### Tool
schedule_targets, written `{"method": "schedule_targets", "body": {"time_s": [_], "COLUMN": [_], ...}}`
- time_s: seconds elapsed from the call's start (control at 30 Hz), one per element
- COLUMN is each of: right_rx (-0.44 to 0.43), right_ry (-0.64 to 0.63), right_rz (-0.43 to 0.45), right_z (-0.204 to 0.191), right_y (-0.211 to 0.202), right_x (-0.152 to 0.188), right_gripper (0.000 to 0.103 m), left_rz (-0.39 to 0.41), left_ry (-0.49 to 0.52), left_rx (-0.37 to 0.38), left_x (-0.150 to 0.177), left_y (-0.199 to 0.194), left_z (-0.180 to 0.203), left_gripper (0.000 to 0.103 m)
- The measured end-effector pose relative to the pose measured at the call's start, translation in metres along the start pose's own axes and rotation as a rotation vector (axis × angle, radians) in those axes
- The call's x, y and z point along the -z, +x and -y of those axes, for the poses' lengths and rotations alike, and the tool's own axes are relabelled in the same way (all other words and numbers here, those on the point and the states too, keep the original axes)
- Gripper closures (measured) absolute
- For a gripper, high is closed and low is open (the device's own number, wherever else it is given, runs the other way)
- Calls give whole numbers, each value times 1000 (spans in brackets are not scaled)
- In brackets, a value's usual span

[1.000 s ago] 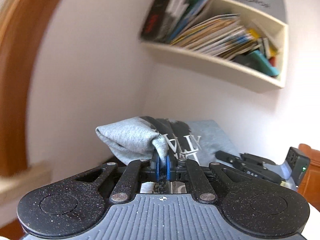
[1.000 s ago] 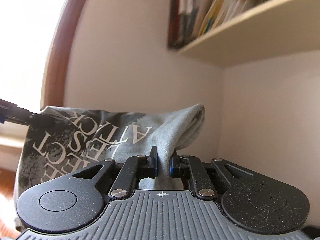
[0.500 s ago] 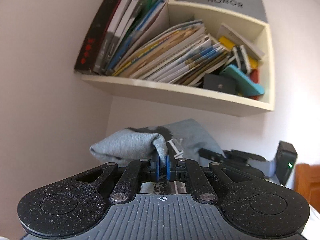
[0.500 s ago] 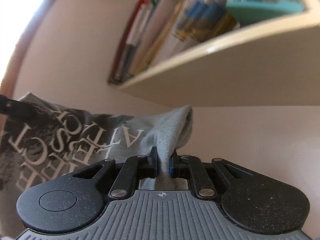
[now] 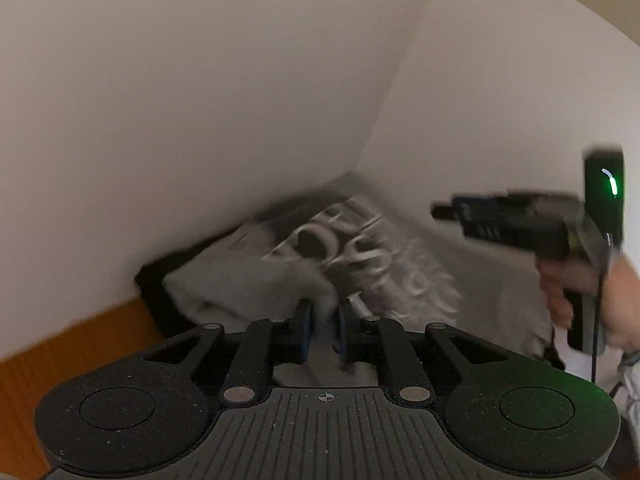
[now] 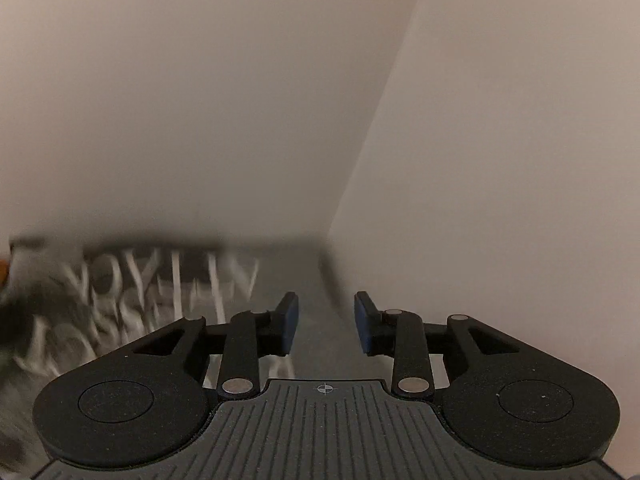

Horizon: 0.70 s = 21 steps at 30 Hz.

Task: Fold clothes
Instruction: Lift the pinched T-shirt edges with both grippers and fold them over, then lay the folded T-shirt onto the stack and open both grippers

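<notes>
One grey shirt (image 5: 404,276), two grippers (image 5: 325,330).

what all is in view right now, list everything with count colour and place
t-shirt: one, grey with dark print and white lettering, lying in the wall corner, blurred
wooden surface: one, orange-brown, lower left of the left wrist view
walls: two, off-white, meeting in a corner behind the shirt
left gripper: one, black with blue pads, jaws have just been opening, grey cloth between them
right gripper: one, black with blue pads, jaws have just been opening, now apart, nothing pinched
hand: one, holding the right gripper's handle, right edge of left wrist view
</notes>
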State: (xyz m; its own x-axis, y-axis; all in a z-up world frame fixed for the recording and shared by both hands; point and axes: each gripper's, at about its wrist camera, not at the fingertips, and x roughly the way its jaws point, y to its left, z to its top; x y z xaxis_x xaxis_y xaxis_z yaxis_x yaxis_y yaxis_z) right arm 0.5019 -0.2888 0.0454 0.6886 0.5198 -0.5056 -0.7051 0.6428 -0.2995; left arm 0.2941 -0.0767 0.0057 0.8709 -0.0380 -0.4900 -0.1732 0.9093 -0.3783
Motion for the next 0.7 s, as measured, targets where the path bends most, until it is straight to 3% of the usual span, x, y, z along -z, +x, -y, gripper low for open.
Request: {"method": "schedule_targets", "body": {"time_s": [0.03,0.1,0.23,0.5,0.6,0.7], "right_rx": [7,35,70,106,57,-42], "right_ry": [-6,-3,99,149,151,149], "right_rz": [-13,-29,-31,-33,-12,12], "right_z": [2,10,35,44,29,-7], "right_y": [3,6,-6,-39,-51,-59], "right_x": [9,25,49,87,79,56], "right_gripper": [71,70,67,67,67,67], "left_rz": [2,12,19,102,88,17], "left_ry": [-9,-21,-19,39,80,136], "left_rx": [17,38,64,103,89,42], "left_x": [0,0,4,-14,-27,-31], "left_y": [1,0,-6,-30,-16,7], "left_z": [-6,-14,-19,-15,-13,-13], "left_gripper": [74,64,64,64,64,68]}}
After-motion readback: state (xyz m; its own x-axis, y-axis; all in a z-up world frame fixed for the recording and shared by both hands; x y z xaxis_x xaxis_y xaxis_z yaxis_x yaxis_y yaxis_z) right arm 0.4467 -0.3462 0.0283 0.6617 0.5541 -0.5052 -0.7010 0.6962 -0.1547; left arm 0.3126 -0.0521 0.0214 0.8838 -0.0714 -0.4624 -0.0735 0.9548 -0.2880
